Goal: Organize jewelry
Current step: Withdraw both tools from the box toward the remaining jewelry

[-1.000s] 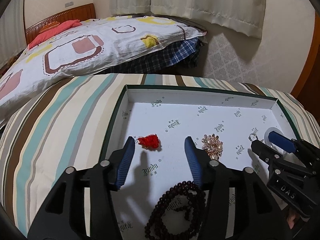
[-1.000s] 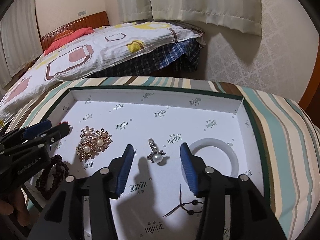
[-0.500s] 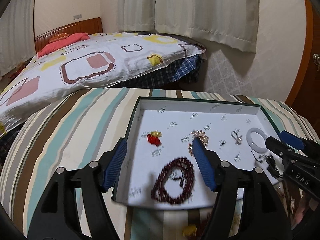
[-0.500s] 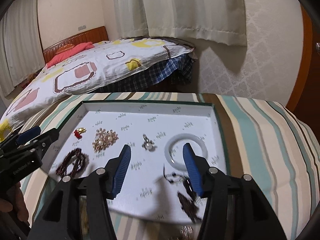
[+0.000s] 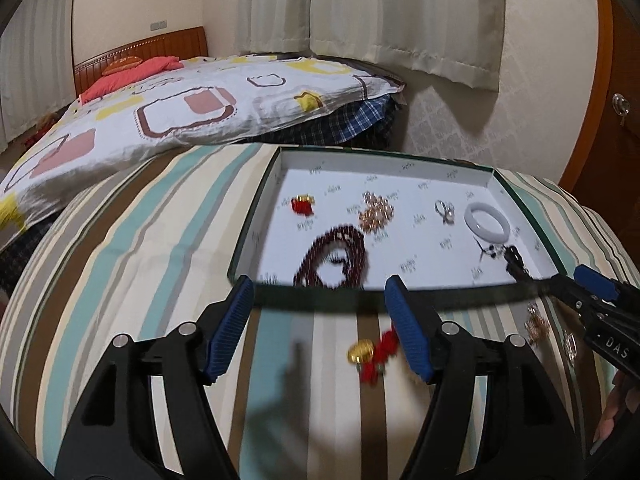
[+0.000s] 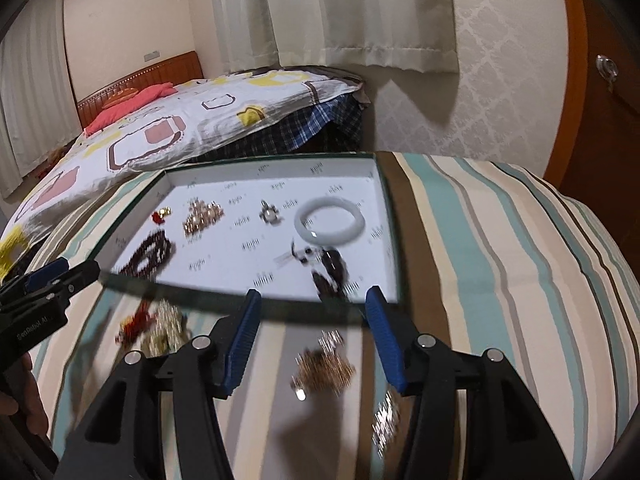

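Note:
A green-rimmed box (image 5: 248, 240) (image 6: 394, 240) with a white floor holds a red charm (image 5: 303, 204), a gold pearl brooch (image 5: 376, 214) (image 6: 202, 216), a dark bead bracelet (image 5: 334, 256) (image 6: 146, 256), a pearl ring (image 5: 445, 211) (image 6: 269, 214), a white bangle (image 5: 488, 226) (image 6: 330, 226) and a dark cord piece (image 6: 330, 268). Loose on the cloth in front lie a red and gold charm (image 5: 370, 354) (image 6: 138, 326) and gold pieces (image 6: 324, 368). My left gripper (image 5: 320, 320) and right gripper (image 6: 312, 334) are open and empty, both just in front of the box.
The box rests on a striped cloth (image 5: 120, 260). A bed (image 5: 180, 112) with a patterned quilt stands behind. Curtains (image 6: 332, 12) hang at the back. A wooden door (image 6: 600, 100) is on the right.
Both grippers have pulled back and up from inside the box to in front of its near rim. Loose jewelry on the cloth has come into view. Both stay open.

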The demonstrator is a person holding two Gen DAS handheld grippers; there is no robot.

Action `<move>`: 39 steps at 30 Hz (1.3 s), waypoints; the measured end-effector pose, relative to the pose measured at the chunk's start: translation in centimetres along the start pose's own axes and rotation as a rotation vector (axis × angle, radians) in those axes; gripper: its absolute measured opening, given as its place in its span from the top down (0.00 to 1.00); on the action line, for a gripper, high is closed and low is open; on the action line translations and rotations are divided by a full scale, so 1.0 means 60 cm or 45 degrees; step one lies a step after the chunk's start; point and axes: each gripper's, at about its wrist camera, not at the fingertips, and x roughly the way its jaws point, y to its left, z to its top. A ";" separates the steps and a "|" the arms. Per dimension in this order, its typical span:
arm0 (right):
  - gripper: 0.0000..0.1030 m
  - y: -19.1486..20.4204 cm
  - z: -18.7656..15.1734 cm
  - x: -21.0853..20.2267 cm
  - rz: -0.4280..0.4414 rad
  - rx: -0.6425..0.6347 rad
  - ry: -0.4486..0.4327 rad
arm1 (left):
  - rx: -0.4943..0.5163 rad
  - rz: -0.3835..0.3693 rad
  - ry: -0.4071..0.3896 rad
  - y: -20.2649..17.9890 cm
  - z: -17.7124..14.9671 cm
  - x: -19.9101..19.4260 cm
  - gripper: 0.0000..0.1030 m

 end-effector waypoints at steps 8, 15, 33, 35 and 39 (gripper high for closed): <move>0.48 -0.018 -0.049 -0.034 -0.019 0.023 0.001 | 0.002 0.021 -0.005 0.006 -0.040 -0.034 0.36; 0.48 -0.023 -0.066 -0.031 -0.025 0.032 0.032 | -0.009 0.031 0.036 0.017 -0.064 -0.036 0.36; 0.49 -0.005 -0.052 0.033 -0.019 -0.009 0.147 | -0.014 0.035 0.060 0.019 -0.062 -0.017 0.36; 0.49 -0.005 -0.051 0.038 -0.024 -0.006 0.156 | -0.013 0.031 0.062 0.017 -0.060 -0.013 0.36; 0.49 -0.006 -0.050 0.046 -0.030 -0.014 0.177 | -0.009 0.027 0.077 0.011 -0.060 -0.004 0.36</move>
